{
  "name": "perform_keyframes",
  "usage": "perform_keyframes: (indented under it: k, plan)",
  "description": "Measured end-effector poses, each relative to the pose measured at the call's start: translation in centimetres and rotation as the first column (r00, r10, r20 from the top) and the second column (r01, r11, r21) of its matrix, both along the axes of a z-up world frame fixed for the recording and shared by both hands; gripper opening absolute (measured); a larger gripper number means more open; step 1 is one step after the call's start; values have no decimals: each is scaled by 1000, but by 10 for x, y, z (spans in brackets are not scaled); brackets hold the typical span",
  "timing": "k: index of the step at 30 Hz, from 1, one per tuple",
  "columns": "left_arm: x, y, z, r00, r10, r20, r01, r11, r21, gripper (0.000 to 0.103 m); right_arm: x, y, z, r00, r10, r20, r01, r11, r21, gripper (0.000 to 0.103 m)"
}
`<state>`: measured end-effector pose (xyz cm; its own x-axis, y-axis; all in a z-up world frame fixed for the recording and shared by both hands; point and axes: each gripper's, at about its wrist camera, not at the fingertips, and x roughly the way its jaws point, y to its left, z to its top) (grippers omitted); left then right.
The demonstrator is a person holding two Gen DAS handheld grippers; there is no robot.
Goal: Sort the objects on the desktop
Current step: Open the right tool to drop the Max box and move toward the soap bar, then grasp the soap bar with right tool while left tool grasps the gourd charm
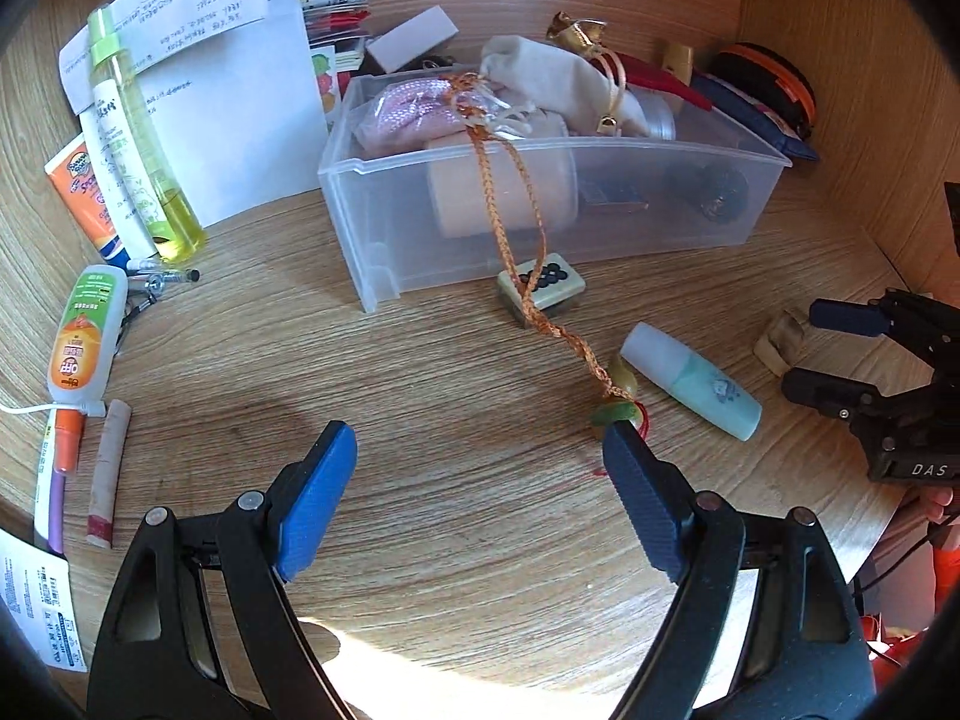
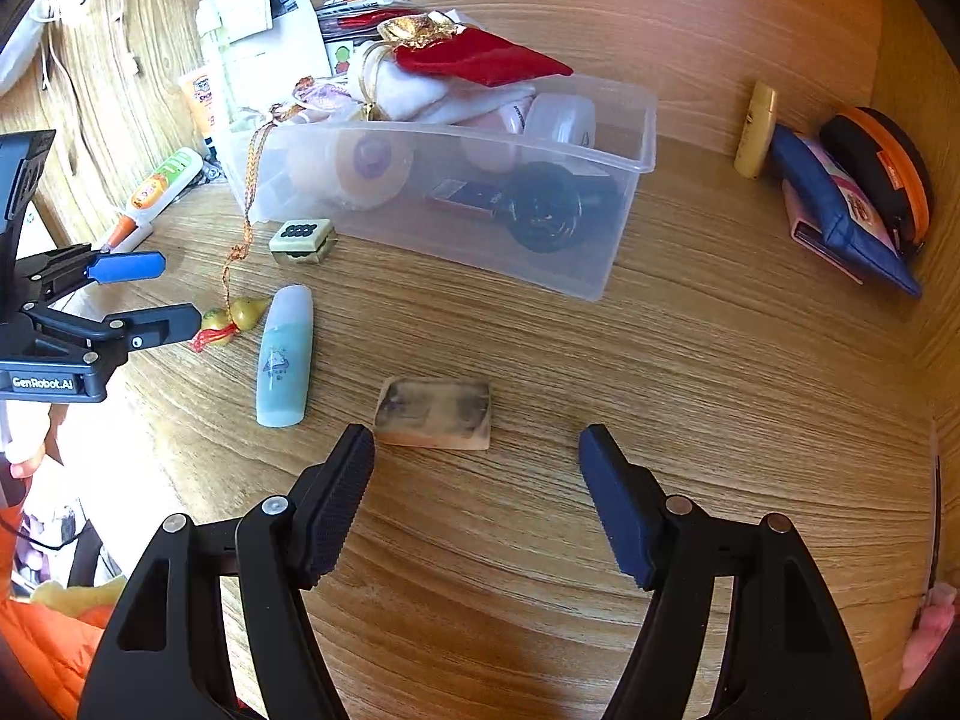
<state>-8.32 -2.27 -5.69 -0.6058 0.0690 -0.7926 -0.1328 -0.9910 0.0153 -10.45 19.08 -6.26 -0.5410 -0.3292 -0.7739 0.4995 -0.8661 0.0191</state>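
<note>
While both stand spread and empty, left gripper (image 1: 480,450) nears gourd charm (image 1: 618,396); right gripper (image 2: 477,450) faces eraser (image 2: 435,414).

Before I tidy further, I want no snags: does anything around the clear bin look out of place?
Yes. The orange braided cord spills from the clear bin over its front wall, crosses the mahjong tile and ends at a gourd charm on the desk, right by the left gripper. Lifting the bin would drag it.
</note>
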Motion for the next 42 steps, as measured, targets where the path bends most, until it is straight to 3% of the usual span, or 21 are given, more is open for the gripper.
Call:
perform_keyframes:
  k: [7,14,17,21,23,28,32,42]
  plan:
    - [5,-1,7,1000,-6,-21,6,1000,7,84,5,-15,-3,999,37,-32,-36,999,15,66]
    - [2,9,3,999,-33,-5,33,999,24,84,3,-17,-1,998,40,-43,-39,999,8,39]
    - [-5,13,1,999,-36,10,36,999,40,84,3,-17,-1,999,36,-41,-35,999,8,37]
    - [-10,21,0,999,-53,9,52,998,44,68,5,-15,0,999,27,-41,-26,1000,15,37]
    - [-12,25,-2,998,-67,20,66,997,50,65,5,-12,0,999,22,-36,-21,1000,11,37]
    - [-12,34,-7,997,-77,28,77,997,6,47,4,-7,2,999,5,-31,-5,1000,7,37]
    - [-12,33,-6,998,-64,24,64,998,9,19,5,-2,5,999,1,-35,-1,1000,-2,37]
    - [-2,12,5,1000,1,-18,0,999,54,19,-1,-2,21,997,-15,-74,13,999,-31,37]
